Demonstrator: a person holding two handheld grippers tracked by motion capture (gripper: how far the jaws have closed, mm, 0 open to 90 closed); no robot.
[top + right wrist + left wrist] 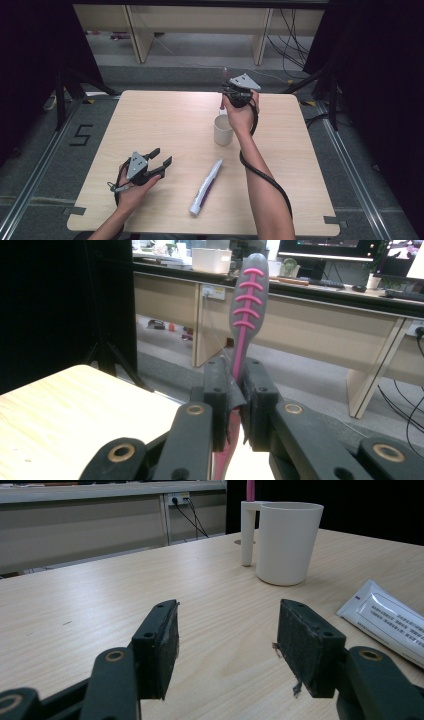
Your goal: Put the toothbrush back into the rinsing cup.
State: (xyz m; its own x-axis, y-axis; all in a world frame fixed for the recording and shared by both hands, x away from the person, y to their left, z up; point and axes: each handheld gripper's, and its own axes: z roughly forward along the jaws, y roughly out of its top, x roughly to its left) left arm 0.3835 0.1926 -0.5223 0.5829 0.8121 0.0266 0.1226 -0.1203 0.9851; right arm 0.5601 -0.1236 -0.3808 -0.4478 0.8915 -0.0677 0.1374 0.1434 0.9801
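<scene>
My right gripper (232,90) is held above the far middle of the table, shut on a grey toothbrush with pink ribs (247,300), which stands upright between its jaws (239,385). The brush's pink lower end (221,106) hangs just beyond a white mug (223,130). My left gripper (162,156) rests near the front left of the table, open, with nothing between its pads (161,645). It faces the mug (287,542), whose handle is on the left in that view. A white toothpaste tube (205,187) lies flat between the two arms, and its end (387,620) shows at the right.
The light wooden table (150,120) has rounded corners and black curtains on both sides. Beyond its far edge stand desks (200,25) with trailing cables on the floor (292,45). The right gripper's black cable (265,175) runs along the person's forearm.
</scene>
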